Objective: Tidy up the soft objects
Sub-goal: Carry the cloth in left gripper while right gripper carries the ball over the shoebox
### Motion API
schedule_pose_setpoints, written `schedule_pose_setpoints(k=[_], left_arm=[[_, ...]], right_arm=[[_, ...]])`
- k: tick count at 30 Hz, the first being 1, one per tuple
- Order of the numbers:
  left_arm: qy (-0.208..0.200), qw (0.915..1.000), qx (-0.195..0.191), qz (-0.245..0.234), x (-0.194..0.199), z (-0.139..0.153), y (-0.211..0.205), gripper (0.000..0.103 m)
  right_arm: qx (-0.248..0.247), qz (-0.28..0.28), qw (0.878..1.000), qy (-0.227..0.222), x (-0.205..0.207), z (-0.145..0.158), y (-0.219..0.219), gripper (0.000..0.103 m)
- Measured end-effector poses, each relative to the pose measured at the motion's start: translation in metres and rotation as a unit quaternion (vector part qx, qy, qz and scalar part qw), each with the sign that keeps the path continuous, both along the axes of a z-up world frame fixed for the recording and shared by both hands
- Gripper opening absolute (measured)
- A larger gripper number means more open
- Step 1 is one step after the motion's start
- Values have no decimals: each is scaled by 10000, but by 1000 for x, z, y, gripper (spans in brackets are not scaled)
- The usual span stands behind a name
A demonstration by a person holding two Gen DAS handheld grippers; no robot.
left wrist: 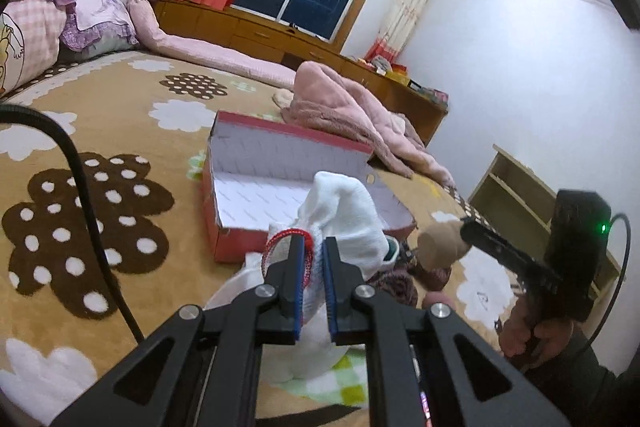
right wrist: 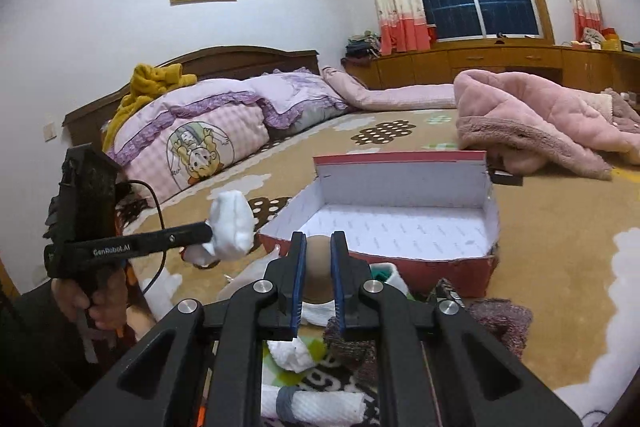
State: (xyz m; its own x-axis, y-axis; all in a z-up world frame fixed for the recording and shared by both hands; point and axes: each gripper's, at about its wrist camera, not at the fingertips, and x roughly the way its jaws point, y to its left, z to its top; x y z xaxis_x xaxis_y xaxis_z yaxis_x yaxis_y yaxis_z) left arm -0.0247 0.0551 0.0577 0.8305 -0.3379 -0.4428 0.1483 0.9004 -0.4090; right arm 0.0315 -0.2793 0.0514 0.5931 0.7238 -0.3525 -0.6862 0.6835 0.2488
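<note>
A white sock [left wrist: 344,223] with a red cord loop is pinched in the left hand-held gripper [left wrist: 314,267], lifted just in front of the open red box [left wrist: 224,239] on the bed [left wrist: 120,131]. The right hand-held gripper [right wrist: 318,267] is clamped on a tan rolled sock [right wrist: 319,267], also near the box's front wall. Below lie more rolled socks [right wrist: 316,407] and a maroon knit piece [right wrist: 500,323]. Behind the box sprawls a pink fleece robe [right wrist: 528,123]; pillows [right wrist: 208,131] sit at the headboard.
</note>
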Motion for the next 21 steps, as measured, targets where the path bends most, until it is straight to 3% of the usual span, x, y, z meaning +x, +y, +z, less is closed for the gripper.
schedule_pose_setpoints(k=[6, 10, 21], left_arm=[[-124, 9999, 72, 82, 8, 8, -5, 9], [-134, 9992, 313, 229, 23, 8, -14, 9], [-369, 9980, 509, 107, 50, 11, -26, 9]], right_arm=[[71, -243, 9997, -16, 2, 3, -7, 13], [121, -389, 9992, 48, 9, 0, -13, 13], [148, -784, 9967, -130, 30, -2, -21, 14]])
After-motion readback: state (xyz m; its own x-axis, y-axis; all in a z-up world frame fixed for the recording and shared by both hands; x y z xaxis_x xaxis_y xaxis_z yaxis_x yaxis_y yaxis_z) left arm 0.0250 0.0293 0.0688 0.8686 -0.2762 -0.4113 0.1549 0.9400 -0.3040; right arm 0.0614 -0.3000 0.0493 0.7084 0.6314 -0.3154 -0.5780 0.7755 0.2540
